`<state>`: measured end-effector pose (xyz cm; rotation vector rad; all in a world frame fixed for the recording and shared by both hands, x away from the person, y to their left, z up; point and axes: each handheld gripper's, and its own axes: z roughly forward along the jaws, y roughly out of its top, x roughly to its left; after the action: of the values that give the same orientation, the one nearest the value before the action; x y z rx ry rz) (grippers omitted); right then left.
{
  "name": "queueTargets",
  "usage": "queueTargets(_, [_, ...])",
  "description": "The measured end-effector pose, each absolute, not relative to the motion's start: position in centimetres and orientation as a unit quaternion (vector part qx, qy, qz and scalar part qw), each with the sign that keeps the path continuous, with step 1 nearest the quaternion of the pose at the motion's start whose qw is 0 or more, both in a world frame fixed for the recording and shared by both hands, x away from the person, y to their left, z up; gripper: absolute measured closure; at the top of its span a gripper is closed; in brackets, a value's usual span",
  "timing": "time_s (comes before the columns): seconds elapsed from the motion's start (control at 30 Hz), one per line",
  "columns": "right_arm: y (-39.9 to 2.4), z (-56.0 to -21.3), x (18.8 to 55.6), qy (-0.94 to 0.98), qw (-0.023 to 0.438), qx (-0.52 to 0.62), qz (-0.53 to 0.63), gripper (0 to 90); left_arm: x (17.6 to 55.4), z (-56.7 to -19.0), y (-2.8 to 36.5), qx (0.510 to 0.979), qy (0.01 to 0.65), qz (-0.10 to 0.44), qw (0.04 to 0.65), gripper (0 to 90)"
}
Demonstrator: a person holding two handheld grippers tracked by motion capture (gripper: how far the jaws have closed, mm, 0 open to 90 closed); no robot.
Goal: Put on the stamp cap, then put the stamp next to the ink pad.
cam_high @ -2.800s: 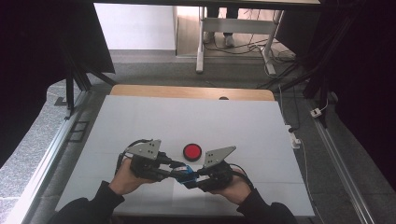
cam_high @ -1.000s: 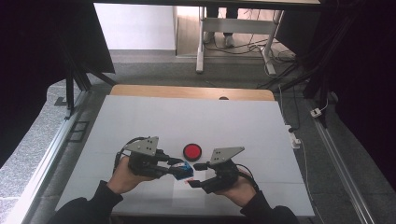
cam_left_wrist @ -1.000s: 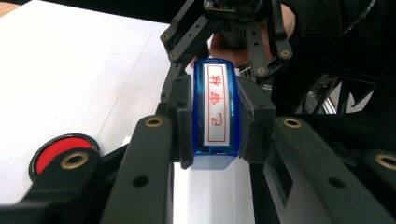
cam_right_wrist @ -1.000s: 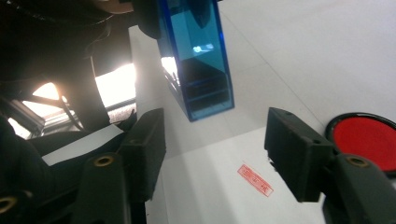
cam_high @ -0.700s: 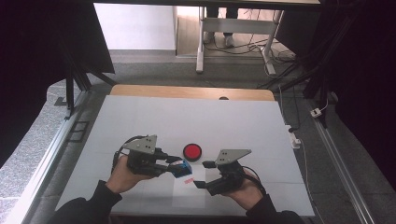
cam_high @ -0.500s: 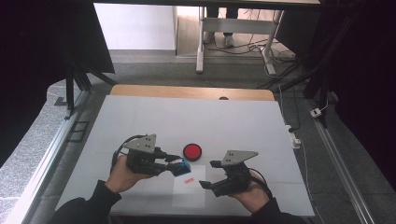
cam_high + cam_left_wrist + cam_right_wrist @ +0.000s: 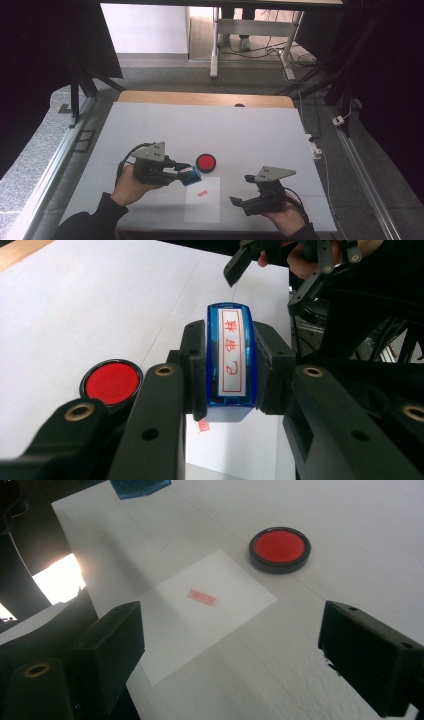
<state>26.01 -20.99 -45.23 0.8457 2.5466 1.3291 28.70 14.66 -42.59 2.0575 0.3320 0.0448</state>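
Stamping step looks done: sheet of paper [image 7: 202, 199] on tabletop [image 7: 150, 125] already carries a red imprint [image 7: 202, 597]. Left gripper [image 7: 230, 365] has its fingers clamped tight on the blue stamp [image 7: 230, 357], held above the paper's left edge, near the ink pad [image 7: 205, 162].

Right gripper [image 7: 240, 202]: fingers have just been opening, now wide, nothing between.

Next prob. re-ink or set stamp down; needs a level approach.

Left gripper view shows the stamp face w/ red characters; high view doesn't.
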Motion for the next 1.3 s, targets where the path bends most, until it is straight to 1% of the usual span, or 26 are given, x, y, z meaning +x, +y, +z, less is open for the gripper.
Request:
queueTargets(0.43, [-22.9, -45.3, 25.3, 0.839, 0.088, 0.313, 0.437, 3.7, 28.9, -42.4, 15.4, 0.851, 0.156, 0.028, 0.501, 70.3])
queueTargets(0.83, [-23.9, -45.5, 24.7, 0.836, 0.100, 0.326, 0.431, 2.9, 29.1, -42.3, 16.0, 0.851, 0.169, 0.037, 0.496, 70.3])
queueTargets(1.3, [-25.0, -45.6, 24.2, 0.833, 0.115, 0.340, 0.422, 2.2, 29.6, -42.5, 16.9, 0.852, 0.198, 0.054, 0.482, 70.3])
